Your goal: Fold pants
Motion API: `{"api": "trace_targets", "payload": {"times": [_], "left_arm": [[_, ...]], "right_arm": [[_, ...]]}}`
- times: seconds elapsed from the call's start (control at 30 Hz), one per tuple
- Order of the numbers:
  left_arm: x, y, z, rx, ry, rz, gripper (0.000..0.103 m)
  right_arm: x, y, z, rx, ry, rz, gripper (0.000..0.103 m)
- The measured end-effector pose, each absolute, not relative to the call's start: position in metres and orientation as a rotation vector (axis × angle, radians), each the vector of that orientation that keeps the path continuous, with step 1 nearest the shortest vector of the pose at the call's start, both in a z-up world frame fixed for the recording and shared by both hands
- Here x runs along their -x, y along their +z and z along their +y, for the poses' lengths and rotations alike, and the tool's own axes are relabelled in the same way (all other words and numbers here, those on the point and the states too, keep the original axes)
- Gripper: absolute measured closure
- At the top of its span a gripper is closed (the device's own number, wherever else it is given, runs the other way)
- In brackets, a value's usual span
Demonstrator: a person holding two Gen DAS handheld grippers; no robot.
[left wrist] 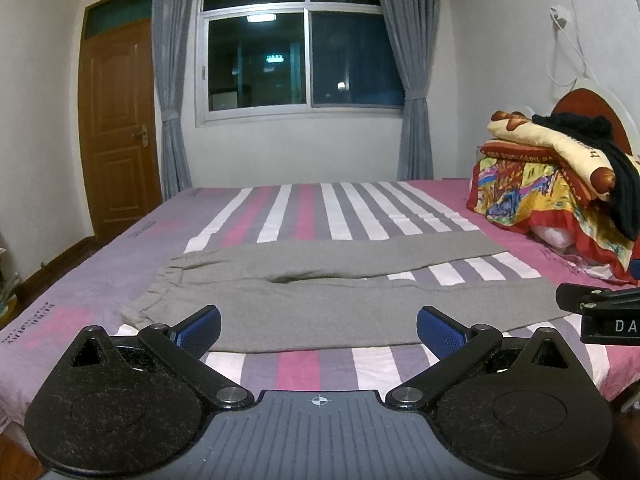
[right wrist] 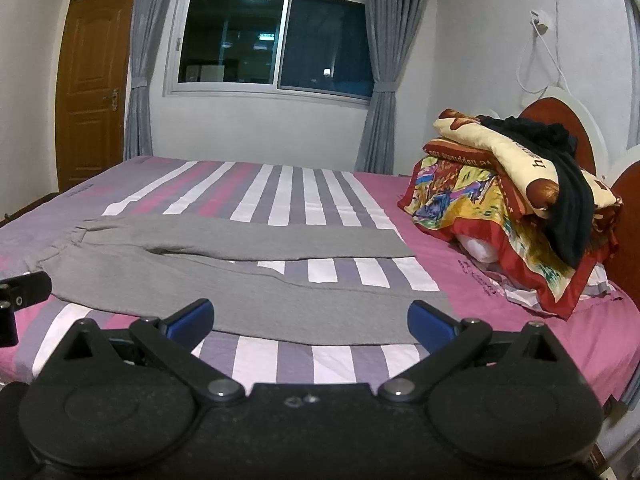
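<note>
Left wrist, left claw (left wrist: 319,330) wide, empty, above pants (left wrist: 320,300)

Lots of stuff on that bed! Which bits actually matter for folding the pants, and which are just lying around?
Part of the job:
grey pants, spread flat on the bed
left tool, open
right tool, open

Just lying about:
pile of colourful bedding
black garment on top of the pile
striped bedsheet

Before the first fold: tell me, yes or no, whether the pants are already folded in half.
No: the grey pants lie spread flat on the striped bed sheet, both legs apart and unfolded.
</note>
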State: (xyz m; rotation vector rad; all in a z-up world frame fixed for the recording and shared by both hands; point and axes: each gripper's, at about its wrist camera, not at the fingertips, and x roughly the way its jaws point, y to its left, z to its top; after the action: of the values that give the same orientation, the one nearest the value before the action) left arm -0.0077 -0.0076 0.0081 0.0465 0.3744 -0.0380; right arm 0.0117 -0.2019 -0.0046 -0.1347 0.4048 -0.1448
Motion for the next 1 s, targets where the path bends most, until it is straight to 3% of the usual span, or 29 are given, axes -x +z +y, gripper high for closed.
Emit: {"api": "trace_targets", "payload": {"times": [1.0], "left_arm": [[0.0143,0.0088,-0.0101,-0.053,-0.041,0.365,0.0]], "right_arm": [[-0.0111,-0.0055,-0.201,0.134,-0.141,0.403,0.0]]}}
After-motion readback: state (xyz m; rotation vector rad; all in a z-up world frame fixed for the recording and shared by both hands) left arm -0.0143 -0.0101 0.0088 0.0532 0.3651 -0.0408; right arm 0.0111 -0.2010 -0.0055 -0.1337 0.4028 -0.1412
